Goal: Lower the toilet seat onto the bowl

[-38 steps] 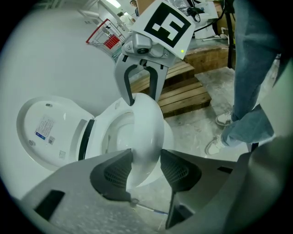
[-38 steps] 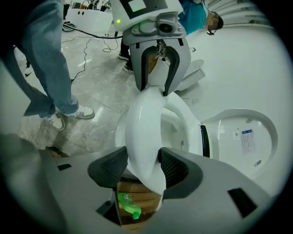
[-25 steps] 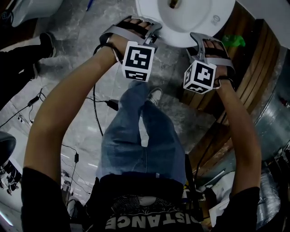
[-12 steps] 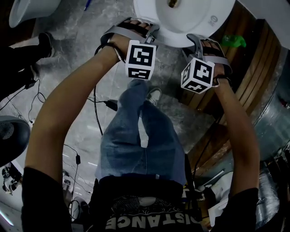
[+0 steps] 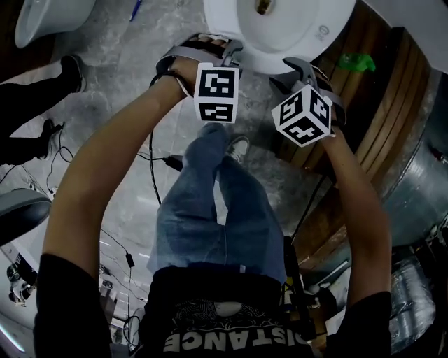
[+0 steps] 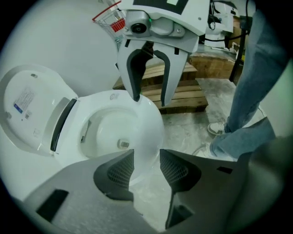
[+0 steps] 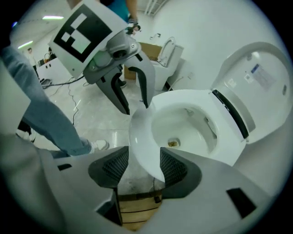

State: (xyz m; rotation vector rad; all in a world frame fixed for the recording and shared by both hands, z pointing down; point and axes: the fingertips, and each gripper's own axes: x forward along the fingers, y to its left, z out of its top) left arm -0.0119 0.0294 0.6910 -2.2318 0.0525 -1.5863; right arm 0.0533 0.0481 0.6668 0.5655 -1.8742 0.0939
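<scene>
At the head view's upper left stands a second white toilet, with a bystander's dark shoe just below it on the grey mottled floor. Left of centre, the left gripper is at the front edge of the toilet seat. The seat is a white ring lying level over the bowl at the top centre of the frame. In the left gripper view the jaws stand apart, with the seat's edge and bare floor showing in the gap, and neither pad presses on anything. The lid stands raised at that view's left, behind the seat. Right of centre in the head view, the right gripper is at the seat's front edge too. Its own view shows the jaws apart with the thin edge running between them and floor visible beside the left pad, so nothing is clamped. At the far right lies a wooden pallet, with a green object near its top.
</scene>
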